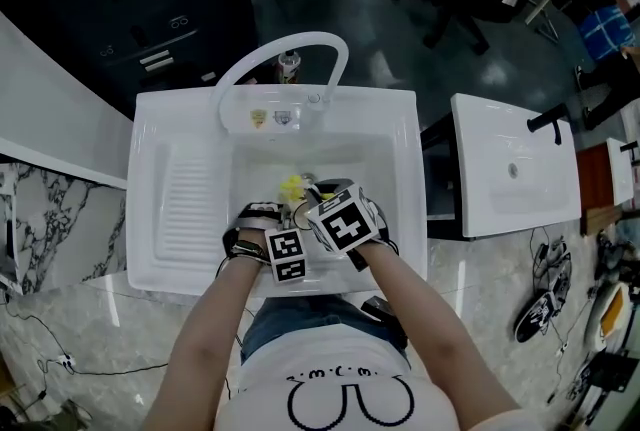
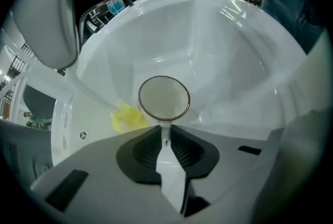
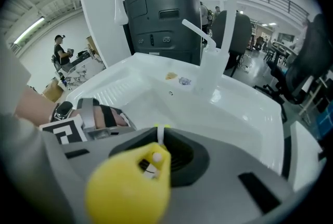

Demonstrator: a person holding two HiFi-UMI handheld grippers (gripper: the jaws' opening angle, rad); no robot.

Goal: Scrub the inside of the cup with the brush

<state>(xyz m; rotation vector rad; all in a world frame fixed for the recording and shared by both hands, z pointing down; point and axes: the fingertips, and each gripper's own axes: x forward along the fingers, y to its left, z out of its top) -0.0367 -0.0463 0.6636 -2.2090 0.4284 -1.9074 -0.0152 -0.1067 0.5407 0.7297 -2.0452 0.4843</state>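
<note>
Left gripper (image 2: 165, 132) closed on the cup (image 2: 164, 98), pinching a thin clear part under the round, dark-edged rim; handle or wall, cannot tell which. Cup held low over the sink (image 2: 234, 62) basin, mouth turned toward the gripper's camera, apparently empty.

Right gripper (image 3: 158, 137) closed on the brush (image 3: 130, 186), clamping the slim pale shaft. Yellow butt end close to the camera, yellow head past the jaws. In the left gripper view, head lying just beside the cup's rim on its left, outside the cup. Scrubbing judged not yet begun.

Handling, as judged:
- Cup probably light, stiff and thin-walled, of glass or hard plastic; slippery if wet, and likely to chip against the hard basin.
- With so narrow a pinch, expect twisting when the brush pushes sideways.
- Take hold at the handle or the lip, firmly but without crushing, and keep the mouth open to the brush.
- Brush probably light, with a slightly springy shaft and a soft head.
- Grip the shaft well back from the head.
</note>
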